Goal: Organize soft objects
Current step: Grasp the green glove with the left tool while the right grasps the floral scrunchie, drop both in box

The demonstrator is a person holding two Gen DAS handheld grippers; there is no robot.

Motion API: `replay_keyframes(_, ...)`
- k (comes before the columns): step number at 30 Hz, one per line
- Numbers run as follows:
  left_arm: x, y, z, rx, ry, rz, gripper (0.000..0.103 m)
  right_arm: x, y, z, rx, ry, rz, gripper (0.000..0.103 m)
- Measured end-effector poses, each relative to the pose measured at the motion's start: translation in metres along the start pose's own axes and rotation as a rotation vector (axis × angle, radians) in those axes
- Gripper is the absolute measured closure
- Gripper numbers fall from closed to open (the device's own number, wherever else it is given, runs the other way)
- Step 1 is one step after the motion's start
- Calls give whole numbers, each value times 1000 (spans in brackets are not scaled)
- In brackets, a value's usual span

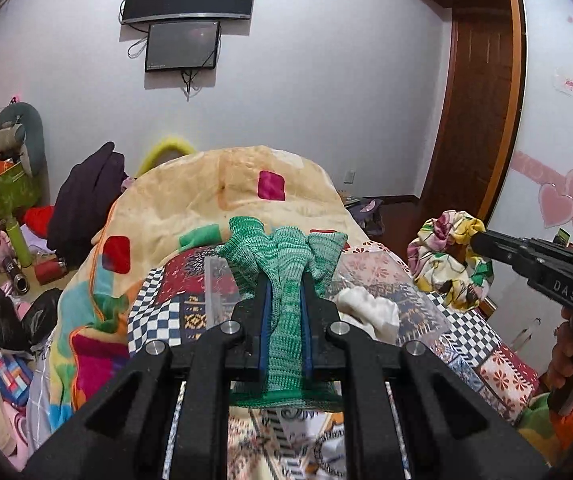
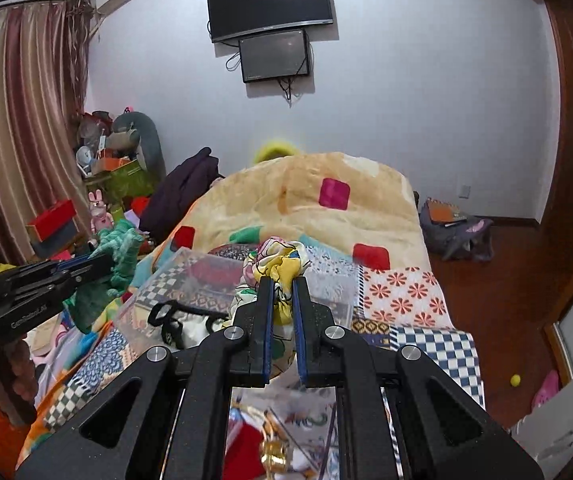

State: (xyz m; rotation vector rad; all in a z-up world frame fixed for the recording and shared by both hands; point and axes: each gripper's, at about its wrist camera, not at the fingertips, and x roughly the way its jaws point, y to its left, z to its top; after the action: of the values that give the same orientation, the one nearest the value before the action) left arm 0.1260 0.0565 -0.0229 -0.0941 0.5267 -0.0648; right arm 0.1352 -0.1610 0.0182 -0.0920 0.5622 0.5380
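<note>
My left gripper is shut on a green knitted cloth and holds it up above the bed; it also shows in the right wrist view with the green cloth hanging from it. My right gripper is shut on a floral yellow-and-white cloth, bunched between the fingers; it shows in the left wrist view with the floral cloth. A clear plastic box sits on the bed below both grippers. A white cloth lies in it.
The bed has a patchwork sheet and a heaped beige blanket behind. A black strap lies in the box. Clutter, toys and boxes stand at the left. A bag lies on the wooden floor at the right.
</note>
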Motion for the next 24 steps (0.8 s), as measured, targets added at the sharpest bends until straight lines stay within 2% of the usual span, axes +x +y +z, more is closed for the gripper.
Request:
replay_keyframes(7, 49, 7, -2, -8, 88, 14, 91, 33, 3, -3, -7, 42, 10, 95)
replay_keyframes(13, 90, 10, -15, -18, 184, 9, 91, 68, 5, -19, -30, 131, 10, 95)
replay_keyframes(20, 114, 4, -27, -3, 250, 10, 91, 92, -2, -35, -28, 229, 5, 94)
replay_keyframes(24, 115, -1, -29, 14, 255, 9, 88, 97, -3, -39, -26, 266, 0, 94)
